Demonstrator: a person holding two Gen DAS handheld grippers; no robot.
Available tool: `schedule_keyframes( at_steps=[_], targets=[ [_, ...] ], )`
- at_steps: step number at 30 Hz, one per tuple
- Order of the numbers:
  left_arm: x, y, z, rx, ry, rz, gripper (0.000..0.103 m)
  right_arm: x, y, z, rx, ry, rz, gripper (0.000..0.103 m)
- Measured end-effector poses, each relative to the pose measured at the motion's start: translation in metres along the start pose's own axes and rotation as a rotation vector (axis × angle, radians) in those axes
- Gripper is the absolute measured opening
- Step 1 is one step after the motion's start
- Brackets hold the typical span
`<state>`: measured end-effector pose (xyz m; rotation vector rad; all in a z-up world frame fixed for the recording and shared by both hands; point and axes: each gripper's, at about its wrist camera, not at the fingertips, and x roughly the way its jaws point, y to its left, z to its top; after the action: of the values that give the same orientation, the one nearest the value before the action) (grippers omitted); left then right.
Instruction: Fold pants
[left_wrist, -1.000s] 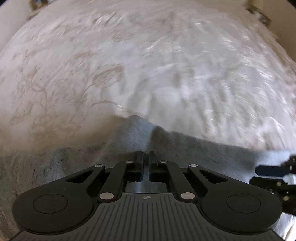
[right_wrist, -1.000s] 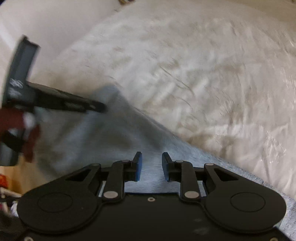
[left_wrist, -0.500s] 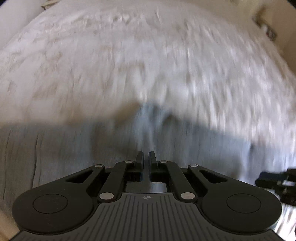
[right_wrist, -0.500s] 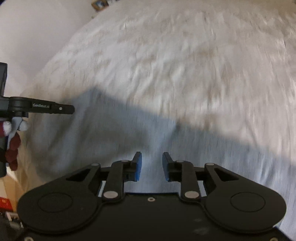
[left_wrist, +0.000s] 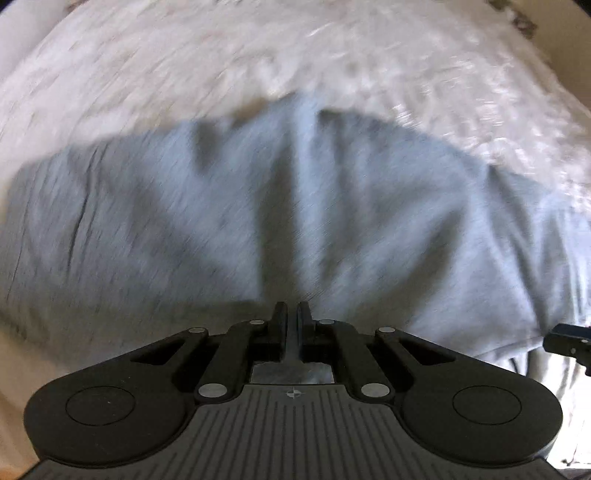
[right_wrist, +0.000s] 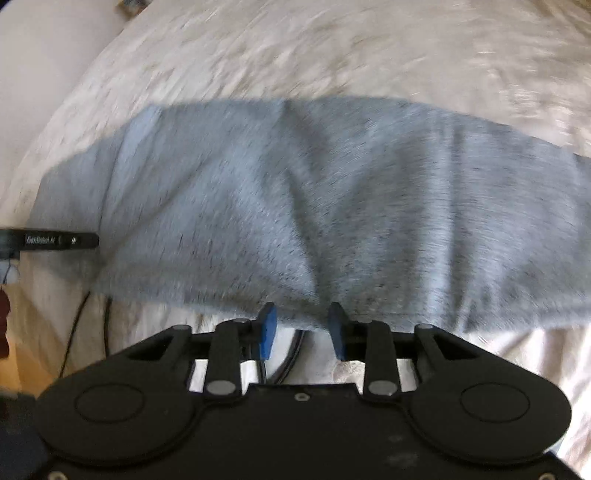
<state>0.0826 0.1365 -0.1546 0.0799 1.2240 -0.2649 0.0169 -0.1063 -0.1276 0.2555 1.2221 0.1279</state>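
Grey pants (left_wrist: 295, 206) lie spread across a cream bedspread (left_wrist: 184, 62), with folds running toward my left gripper (left_wrist: 291, 314). That gripper is shut on the pants' near edge, and a thin strip of grey cloth shows between its fingers. In the right wrist view the pants (right_wrist: 314, 206) form a wide band. My right gripper (right_wrist: 303, 317) sits at their near edge with its jaws opening. The blue pads (right_wrist: 267, 328) stand apart and do not press the cloth. The left gripper's tip (right_wrist: 88, 240) shows at the pants' left end.
The patterned bedspread (right_wrist: 332, 55) stretches far beyond the pants. Dark cables (right_wrist: 74, 325) hang by the bed's near left edge, and another cable (right_wrist: 291, 354) loops just below my right fingers. The right gripper's tip (left_wrist: 565, 338) shows at the left view's right edge.
Both grippers have pulled back across the bed, dragging the pants, which now lie wider and flatter in view. The right jaws have widened, while the left stays closed on the cloth.
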Motion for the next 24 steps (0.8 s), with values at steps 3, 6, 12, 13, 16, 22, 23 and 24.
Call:
schedule_keyframes(
  at_steps=[3, 6, 12, 13, 16, 22, 23, 24],
  targets=[
    [-0.002, -0.016, 0.005, 0.080, -0.029, -0.061, 0.005, -0.020, -0.007, -0.008, 0.094, -0.058, -0.032, 0.038],
    [0.006, -0.036, 0.003, 0.152, -0.020, -0.108, 0.005, -0.031, -0.011, -0.016, 0.192, -0.103, -0.067, 0.043],
    [0.030, -0.047, -0.013, 0.250, 0.049, -0.106, 0.005, -0.062, -0.034, -0.039, 0.389, -0.189, -0.133, 0.045],
    [0.030, -0.044, -0.011, 0.237, 0.057, -0.113, 0.005, -0.066, -0.040, -0.041, 0.413, -0.201, -0.145, 0.046],
    [0.022, -0.040, 0.001, 0.180, 0.049, -0.119, 0.005, -0.083, -0.067, -0.047, 0.496, -0.236, -0.187, 0.046],
    [-0.002, -0.063, 0.015, 0.131, -0.015, -0.144, 0.006, -0.103, -0.130, -0.048, 0.639, -0.313, -0.245, 0.046],
    [-0.005, -0.073, 0.017, 0.130, -0.023, -0.148, 0.006, -0.106, -0.141, -0.047, 0.654, -0.322, -0.251, 0.046],
    [-0.007, -0.083, 0.019, 0.132, -0.027, -0.150, 0.006, -0.108, -0.152, -0.046, 0.664, -0.329, -0.257, 0.047]
  ],
)
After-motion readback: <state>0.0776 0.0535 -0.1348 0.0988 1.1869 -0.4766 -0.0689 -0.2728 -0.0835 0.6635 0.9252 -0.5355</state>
